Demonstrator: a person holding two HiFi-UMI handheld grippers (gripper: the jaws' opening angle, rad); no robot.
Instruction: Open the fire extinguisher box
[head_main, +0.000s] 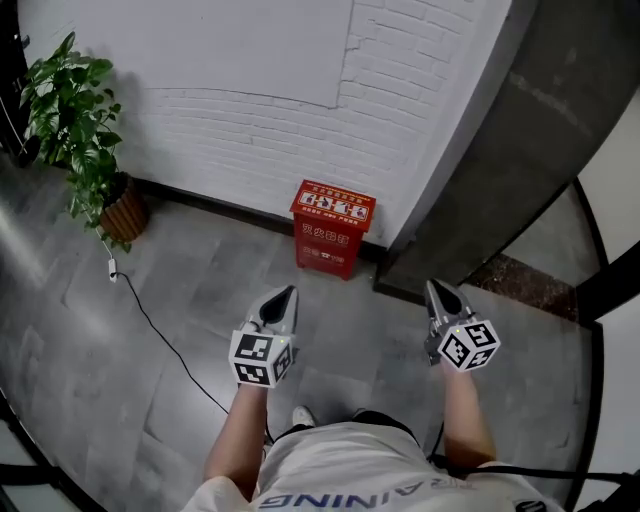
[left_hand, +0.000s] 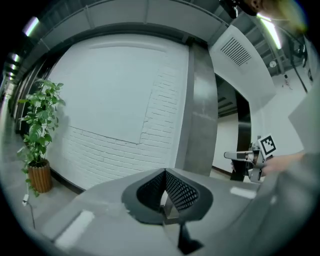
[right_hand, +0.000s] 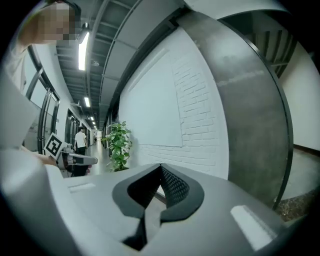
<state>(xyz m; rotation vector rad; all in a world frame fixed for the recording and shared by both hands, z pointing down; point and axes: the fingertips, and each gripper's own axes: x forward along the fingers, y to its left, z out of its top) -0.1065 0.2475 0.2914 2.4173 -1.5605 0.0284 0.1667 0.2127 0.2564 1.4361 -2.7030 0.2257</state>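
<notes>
Fire extinguisher box (head_main: 332, 228): closed, on the floor (head_main: 180, 300) against the white brick wall (head_main: 250, 80). Far left, potted plant (head_main: 75, 130). Left gripper (head_main: 288, 292) clenched, empty, well short of box. Right gripper (head_main: 432, 285) clenched too, empty.

Box (head_main: 332, 228) on floor, back against wall (head_main: 250, 60), just left of pillar (head_main: 480, 150). Plant (head_main: 85, 140) far left along the same wall. Cable (head_main: 160, 335) runs over the floor from beside the plant toward the person. Left gripper (head_main: 288, 291) and right gripper (head_main: 434, 286) side by side, well apart, short of the box.
</notes>
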